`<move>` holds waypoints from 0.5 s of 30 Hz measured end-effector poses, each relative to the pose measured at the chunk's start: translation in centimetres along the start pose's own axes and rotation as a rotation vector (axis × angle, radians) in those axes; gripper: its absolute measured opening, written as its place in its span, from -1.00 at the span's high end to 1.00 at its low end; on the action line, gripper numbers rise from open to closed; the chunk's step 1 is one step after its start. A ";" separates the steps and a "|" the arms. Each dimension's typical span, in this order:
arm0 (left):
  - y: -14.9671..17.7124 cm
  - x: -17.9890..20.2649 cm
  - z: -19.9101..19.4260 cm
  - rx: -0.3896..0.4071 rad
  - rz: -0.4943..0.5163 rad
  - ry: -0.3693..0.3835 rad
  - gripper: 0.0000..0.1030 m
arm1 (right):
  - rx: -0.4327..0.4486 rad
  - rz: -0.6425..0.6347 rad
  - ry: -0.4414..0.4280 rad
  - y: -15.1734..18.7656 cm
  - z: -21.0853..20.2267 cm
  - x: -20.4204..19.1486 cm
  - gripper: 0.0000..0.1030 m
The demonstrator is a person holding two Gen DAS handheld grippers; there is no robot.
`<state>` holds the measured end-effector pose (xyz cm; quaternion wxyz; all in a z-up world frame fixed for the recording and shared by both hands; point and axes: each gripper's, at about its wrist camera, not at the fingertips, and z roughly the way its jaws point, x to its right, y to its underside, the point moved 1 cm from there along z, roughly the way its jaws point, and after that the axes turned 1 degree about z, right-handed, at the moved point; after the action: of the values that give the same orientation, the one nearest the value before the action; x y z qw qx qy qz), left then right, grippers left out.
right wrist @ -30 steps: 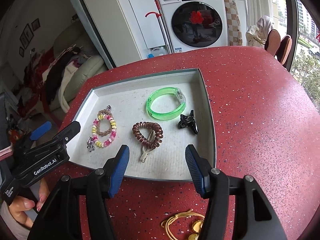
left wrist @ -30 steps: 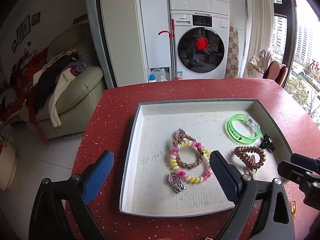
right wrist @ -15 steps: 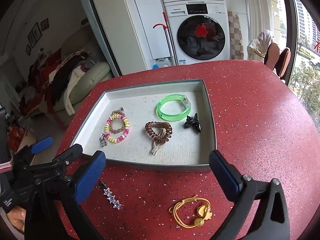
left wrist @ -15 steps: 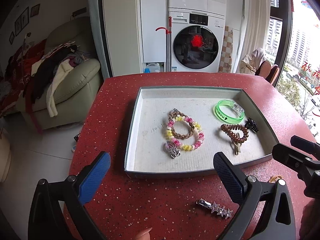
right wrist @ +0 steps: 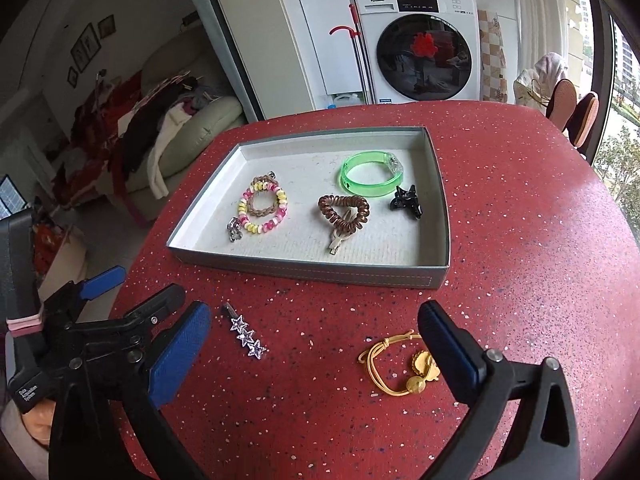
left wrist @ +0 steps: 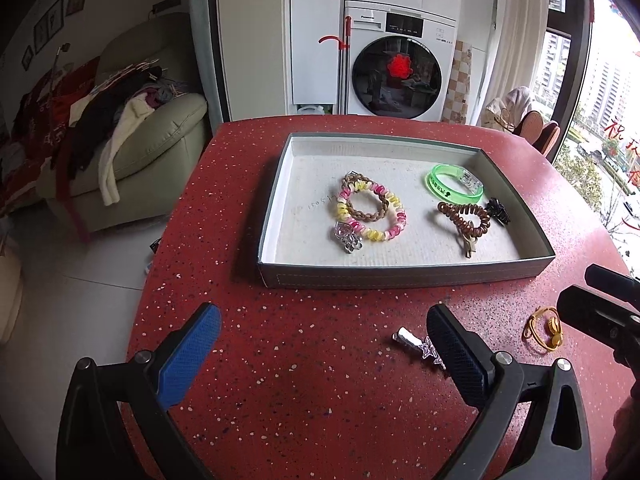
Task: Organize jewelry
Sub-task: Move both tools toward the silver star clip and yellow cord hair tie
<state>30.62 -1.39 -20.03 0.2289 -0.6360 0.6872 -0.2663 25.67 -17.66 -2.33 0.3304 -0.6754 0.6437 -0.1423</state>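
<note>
Both claws hang over the red speckled table (right wrist: 520, 208), short of the shallow grey cardboard tray (right wrist: 312, 272). Left claw (left wrist: 324, 356) spread wide, nothing between the pads. Right claw (right wrist: 316, 354) likewise spread to its widest, empty.

Already in the tray: pink-and-yellow coiled bracelet (right wrist: 263, 210) around a brown braided band, clear green plastic bangle (right wrist: 370, 174), brown spiral hair tie (right wrist: 343, 210), small black claw clip (right wrist: 406, 201).

Still loose on the table, at 6 o'clock of the tray: silver star-studded hair clip (right wrist: 245, 332) and yellow elastic hair tie with gold charms (right wrist: 400, 368) (the latter sits just inside the right claw's right finger).

Step in hand, as I judge it: lining up for the two leftover pieces. Next move calls for lowering a claw over one piece, closing on it flat against the table, then carrying it to 12 o'clock into the tray.

Writing: "Panasonic" on the washing machine (right wrist: 424, 48); "Data Acquisition System" on the left claw's body; faint pencilled digits on the tray floor, not surely legible.
</note>
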 end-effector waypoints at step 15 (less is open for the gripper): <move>4.0 0.8 0.6 -0.098 -0.022 0.001 -1.00 | -0.054 0.105 0.037 5.1 -1.2 5.6 -1.00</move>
<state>27.88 -2.03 -23.10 0.1942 -0.6539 0.6924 -0.2352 21.73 -23.13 -5.99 0.3072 -0.6466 0.6879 -0.1198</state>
